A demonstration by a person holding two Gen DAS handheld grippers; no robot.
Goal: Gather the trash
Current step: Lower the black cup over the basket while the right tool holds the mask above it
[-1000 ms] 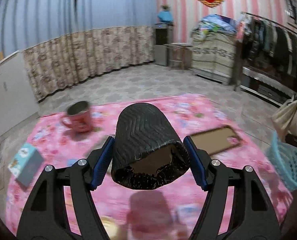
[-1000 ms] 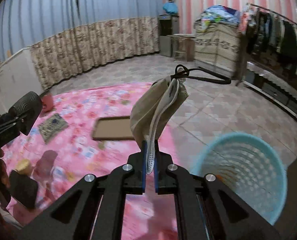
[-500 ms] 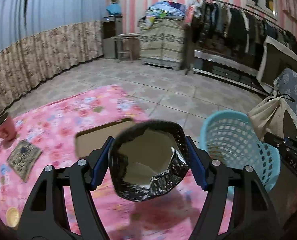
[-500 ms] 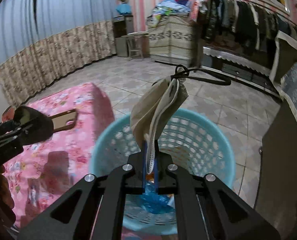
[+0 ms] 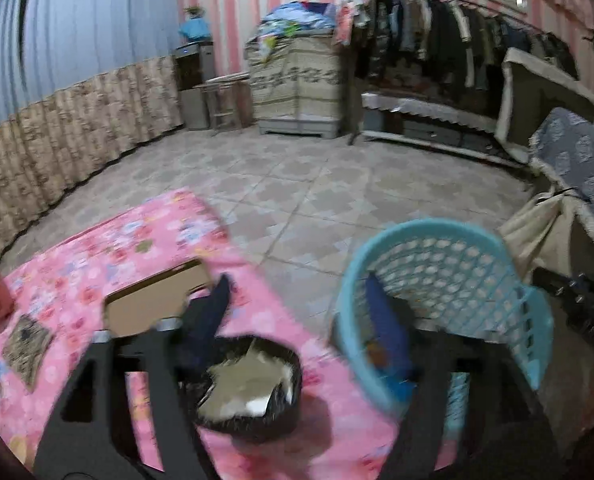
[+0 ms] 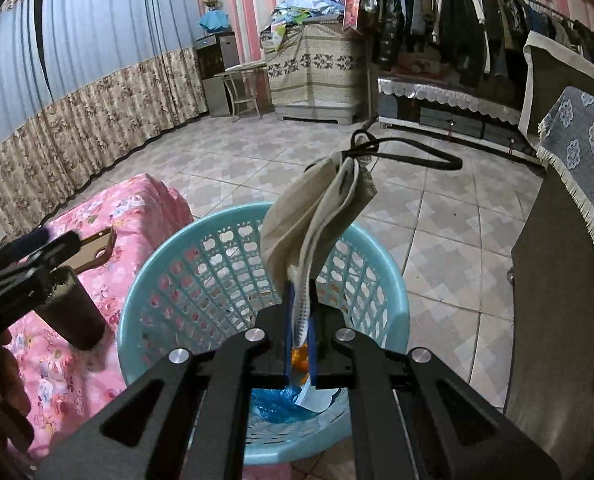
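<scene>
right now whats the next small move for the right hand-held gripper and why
Probably open the right hand-held gripper: it is shut on the beige mask, which hangs right over the blue basket, so the mask should fall in.

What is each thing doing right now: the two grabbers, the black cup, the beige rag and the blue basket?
Left gripper, jaws opening, wider than the cup.
Cup, tilted, scraps inside, between the jaws, over the pink cover, not the basket.
Right gripper, jaws shut on the rag.
Rag, folded, held above the basket.
Basket, upright, some trash at the bottom.
</scene>
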